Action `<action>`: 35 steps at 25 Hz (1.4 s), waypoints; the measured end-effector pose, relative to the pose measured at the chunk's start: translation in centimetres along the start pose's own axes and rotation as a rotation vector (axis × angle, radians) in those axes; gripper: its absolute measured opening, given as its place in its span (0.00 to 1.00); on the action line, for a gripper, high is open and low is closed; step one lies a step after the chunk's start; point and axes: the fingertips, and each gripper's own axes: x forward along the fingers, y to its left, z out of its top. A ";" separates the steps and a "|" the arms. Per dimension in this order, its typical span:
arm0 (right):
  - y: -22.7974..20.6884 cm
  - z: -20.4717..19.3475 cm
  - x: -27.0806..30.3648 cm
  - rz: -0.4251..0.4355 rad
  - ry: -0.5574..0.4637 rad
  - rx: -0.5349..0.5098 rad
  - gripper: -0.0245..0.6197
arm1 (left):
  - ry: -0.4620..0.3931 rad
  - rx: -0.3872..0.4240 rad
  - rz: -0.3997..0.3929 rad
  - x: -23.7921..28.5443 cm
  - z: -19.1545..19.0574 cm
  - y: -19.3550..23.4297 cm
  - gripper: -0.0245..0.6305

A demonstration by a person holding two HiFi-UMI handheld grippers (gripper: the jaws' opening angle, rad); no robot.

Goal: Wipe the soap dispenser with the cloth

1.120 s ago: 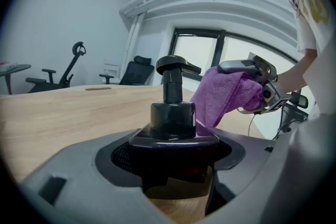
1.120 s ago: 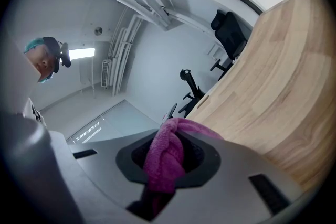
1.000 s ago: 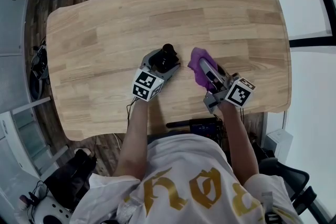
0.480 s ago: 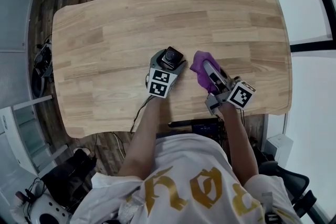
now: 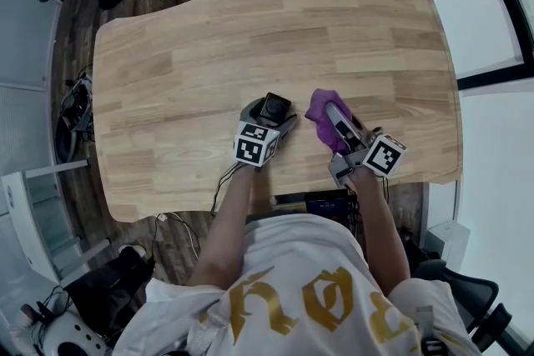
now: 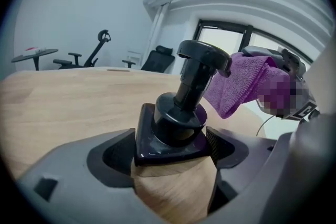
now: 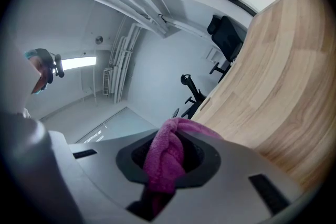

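Left hand-held gripper (image 6: pixel 170 162) just opened round soap dispenser (image 6: pixel 191 86); right hand-held gripper (image 7: pixel 167 162) clamps cloth (image 6: pixel 241 81) (table (image 5: pixel 167 179) edge near).

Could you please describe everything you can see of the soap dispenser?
The dispenser stands on the table. It has a glossy black pump with a flat round head on a narrow stem, a dark three-cornered collar and a tan, wood-look body below. The fingers of the left gripper, which have just been opening, flank it closely. The purple cloth hangs beside the pump head, seemingly apart.
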 end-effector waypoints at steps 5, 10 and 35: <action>0.8 -0.3 -1.1 0.006 -0.005 -0.008 0.11 | 0.039 -0.018 -0.068 -1.7 -1.4 -1.0 0.62; 1.6 -0.3 -1.9 0.004 -0.027 -0.014 0.11 | 0.043 -0.043 -0.093 -2.9 -2.1 -2.0 0.62; 13.2 -3.7 -9.8 -0.252 -0.072 -0.743 0.11 | -0.458 0.105 0.055 -22.0 8.3 -8.8 0.05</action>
